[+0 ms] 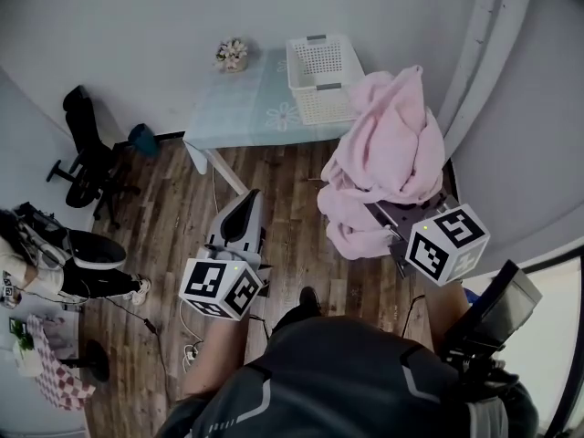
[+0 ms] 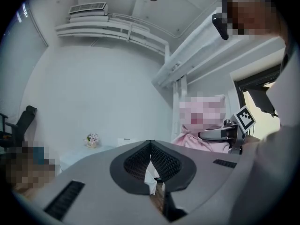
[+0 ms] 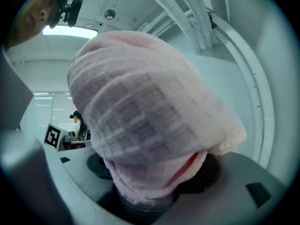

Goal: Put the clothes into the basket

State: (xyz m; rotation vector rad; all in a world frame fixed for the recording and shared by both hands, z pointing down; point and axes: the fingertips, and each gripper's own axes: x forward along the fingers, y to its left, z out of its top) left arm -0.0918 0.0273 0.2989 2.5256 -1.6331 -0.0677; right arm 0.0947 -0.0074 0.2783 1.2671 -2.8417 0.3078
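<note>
Clamping down on the pink garment (image 1: 388,153) with the right gripper (image 1: 394,222), and clamping wide, around a thick wad of cloth bunched deep between the pads. Holding it high on the right, well clear of the wooden floor (image 1: 182,217), most likely to stop the hanging folds from dragging.

Looks soft and thick, woven in a faint check. Pale pink all over, with a brighter coral edge peeking out low down in the right gripper view. Heaped over the jaws in a big rounded mound, then draping down the near side in loose folds. Blocking most of that gripper's own view, too.

Over to the left gripper (image 1: 245,199): closed tight, pad against pad, holding nothing. Parked low and near, left of the load, seemingly just out of the way for a one-handed job.

Aiming for the white basket (image 1: 324,108), by the look of things. Sitting at the far right end of the table (image 1: 228,112), open top up, ready for a drop from above. Not there yet, though: garment on the near right side of it, apparently short of the rim. Needs a reach farther and a little left before letting go. Worth watching that bulk, since it could catch on the rim or slump over the wall instead of dropping inside.
</note>
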